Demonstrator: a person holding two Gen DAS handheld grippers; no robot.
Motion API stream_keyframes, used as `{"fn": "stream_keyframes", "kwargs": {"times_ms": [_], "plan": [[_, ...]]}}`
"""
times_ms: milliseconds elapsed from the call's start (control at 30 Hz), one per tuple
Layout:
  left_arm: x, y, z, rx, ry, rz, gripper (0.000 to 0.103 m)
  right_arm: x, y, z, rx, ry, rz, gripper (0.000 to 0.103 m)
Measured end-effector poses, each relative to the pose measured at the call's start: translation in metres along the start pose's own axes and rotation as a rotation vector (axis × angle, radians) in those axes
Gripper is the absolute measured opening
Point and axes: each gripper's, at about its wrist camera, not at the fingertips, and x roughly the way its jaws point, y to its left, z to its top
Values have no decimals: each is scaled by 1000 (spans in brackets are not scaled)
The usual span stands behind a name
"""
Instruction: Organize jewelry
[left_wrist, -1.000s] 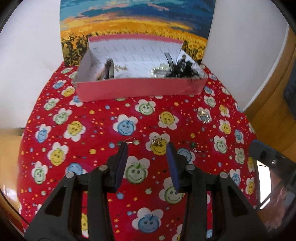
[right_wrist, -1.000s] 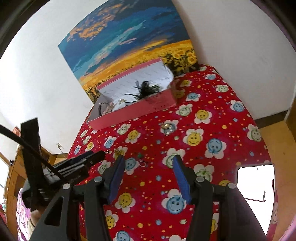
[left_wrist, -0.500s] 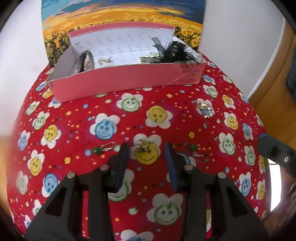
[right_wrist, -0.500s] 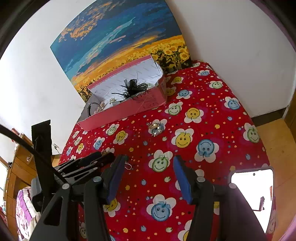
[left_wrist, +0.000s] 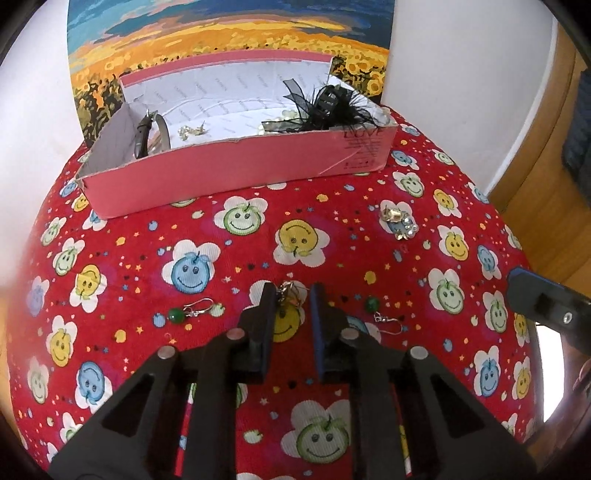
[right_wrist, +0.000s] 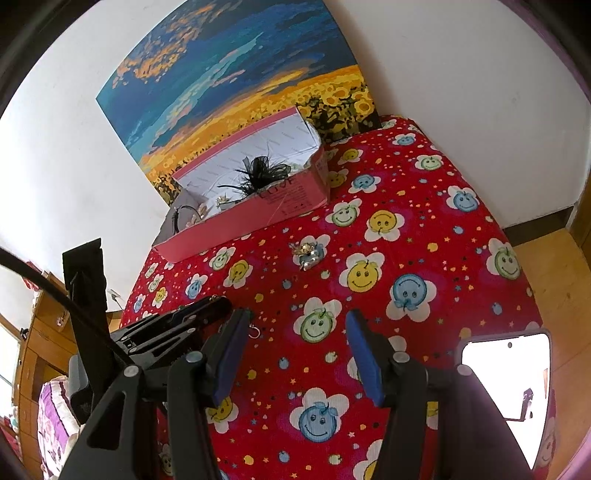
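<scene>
A pink box (left_wrist: 236, 173) at the back of the red smiley cloth holds a black feather clip (left_wrist: 328, 107), a dark strap (left_wrist: 142, 134) and small silver pieces. My left gripper (left_wrist: 291, 295) is low over the cloth, jaws narrowed around a small gold-silver earring (left_wrist: 290, 291), with a gap still showing. A green-bead earring (left_wrist: 190, 310) lies to its left, another (left_wrist: 382, 314) to its right. A rhinestone brooch (left_wrist: 399, 221) lies farther right; it also shows in the right wrist view (right_wrist: 308, 253). My right gripper (right_wrist: 295, 328) is open and empty above the cloth.
A sunflower painting (left_wrist: 229, 44) leans on the white wall behind the box (right_wrist: 251, 218). The cloth's edge (right_wrist: 517, 251) drops to a wooden floor on the right. A bright phone screen (right_wrist: 506, 384) sits by my right gripper. The left gripper's body (right_wrist: 166, 328) shows at left.
My left gripper has moved forward and down onto the gold-silver earring, and its jaws have narrowed around it. My right gripper has drifted slightly and stays open.
</scene>
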Motion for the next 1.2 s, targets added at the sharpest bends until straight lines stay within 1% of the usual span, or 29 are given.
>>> {"fn": "stream_keyframes", "kwargs": {"times_ms": [67,200,400,533,700,800,867,933,1033,1200], "plan": [[-3,1,1,-14,-6,-17,10,-1,1,-1,-1,1,-4,58],[-20,4,2,-31,-47,-15,10,-1,4,-1,-9,1,-12,58],[-37,19,3,-75,-56,-4,10,3,14,-1,-26,6,-22,58],[-42,34,2,-107,-65,25,10,11,20,1,-42,25,-30,58],[-45,53,0,-146,-70,39,10,24,25,10,-68,65,-63,58],[-45,62,-1,-162,-72,53,10,27,24,17,-57,75,-72,58],[-45,67,-1,-181,-70,42,10,26,22,21,-57,77,-78,58],[-48,72,-3,-194,-81,22,10,26,20,28,-76,85,-101,58],[-51,77,-3,-207,-95,23,10,27,18,38,-100,97,-141,58],[-54,86,-3,-226,-104,30,10,32,19,52,-141,119,-159,58]]}}
